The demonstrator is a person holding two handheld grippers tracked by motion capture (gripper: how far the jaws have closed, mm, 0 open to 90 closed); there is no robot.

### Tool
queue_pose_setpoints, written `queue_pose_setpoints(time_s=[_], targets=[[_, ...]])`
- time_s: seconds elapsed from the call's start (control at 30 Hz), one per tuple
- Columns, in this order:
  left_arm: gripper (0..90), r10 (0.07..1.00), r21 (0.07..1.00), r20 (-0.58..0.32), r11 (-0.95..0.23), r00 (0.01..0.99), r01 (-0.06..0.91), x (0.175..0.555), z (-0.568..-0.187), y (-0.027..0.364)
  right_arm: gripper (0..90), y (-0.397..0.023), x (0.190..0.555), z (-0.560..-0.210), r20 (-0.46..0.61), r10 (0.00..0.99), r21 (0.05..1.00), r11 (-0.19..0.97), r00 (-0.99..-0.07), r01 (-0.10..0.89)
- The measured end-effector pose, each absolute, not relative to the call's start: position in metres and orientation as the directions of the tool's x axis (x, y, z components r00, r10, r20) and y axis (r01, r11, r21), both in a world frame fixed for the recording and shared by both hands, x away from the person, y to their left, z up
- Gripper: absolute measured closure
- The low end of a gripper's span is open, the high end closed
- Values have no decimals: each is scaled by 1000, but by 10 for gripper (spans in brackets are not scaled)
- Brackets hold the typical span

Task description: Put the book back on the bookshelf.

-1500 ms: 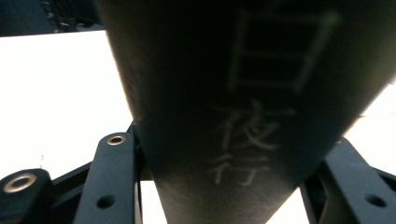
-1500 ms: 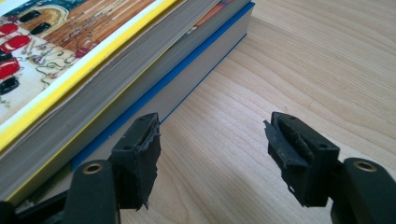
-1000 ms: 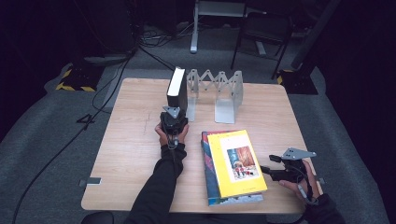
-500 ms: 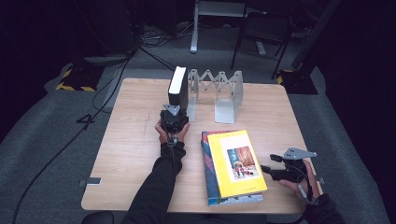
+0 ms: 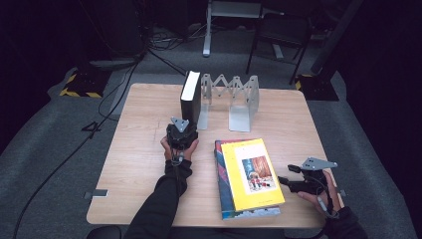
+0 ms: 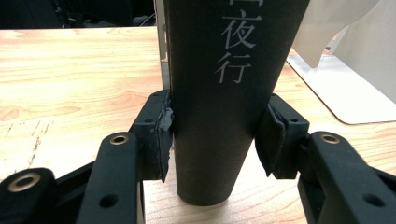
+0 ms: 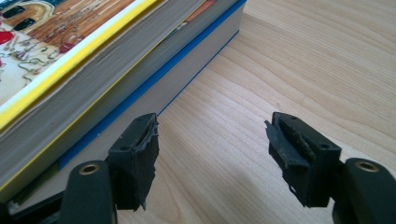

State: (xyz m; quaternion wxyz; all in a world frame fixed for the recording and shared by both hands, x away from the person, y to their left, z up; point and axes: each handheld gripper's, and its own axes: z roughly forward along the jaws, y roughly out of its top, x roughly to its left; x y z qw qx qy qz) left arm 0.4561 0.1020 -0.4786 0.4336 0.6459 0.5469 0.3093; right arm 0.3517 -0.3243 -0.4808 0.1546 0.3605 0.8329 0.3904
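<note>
Three books on your table [image 5: 134,149]: two stacked flat near you, one upright at the rack.

Nearest you, your right gripper [image 7: 210,149] sits with jaws wide apart, holding nothing, just beside the edge of the stack: a yellow book [image 5: 251,172] lying on a blue book [image 5: 223,185]. Farther out, your left gripper [image 6: 215,140] has its jaws around the spine of the black book [image 5: 190,94]; one pad touches it, and I can't tell whether the other does. That book stands upright against the left end of the single metal rack [image 5: 231,97].

Upright book [image 5: 190,98] left of rack [image 5: 230,102], behind stacked books [image 5: 247,177]
</note>
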Motion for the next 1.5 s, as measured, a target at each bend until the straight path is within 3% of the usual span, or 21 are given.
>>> queue_pose_setpoints(time_s=[0.47,0.93,1.07,1.3,1.5], targets=[[519,988,883,-93,26,121,468,482,-474,91,333,-324,352,-483,27,722,757,437,-691,486],[512,988,880,-96,29,118,475,493,-473,89,333,-325,352,-483,24,722,752,443,-692,488],[500,982,873,-116,30,147,487,488,-473,94,333,-325,352,-483,17,723,752,446,-691,485],[452,968,865,-69,-62,241,498,466,-474,106,333,-326,351,-479,14,725,764,437,-688,475],[414,924,850,-60,-151,376,505,451,-465,126,334,-326,349,-475,7,728,771,433,-686,467]])
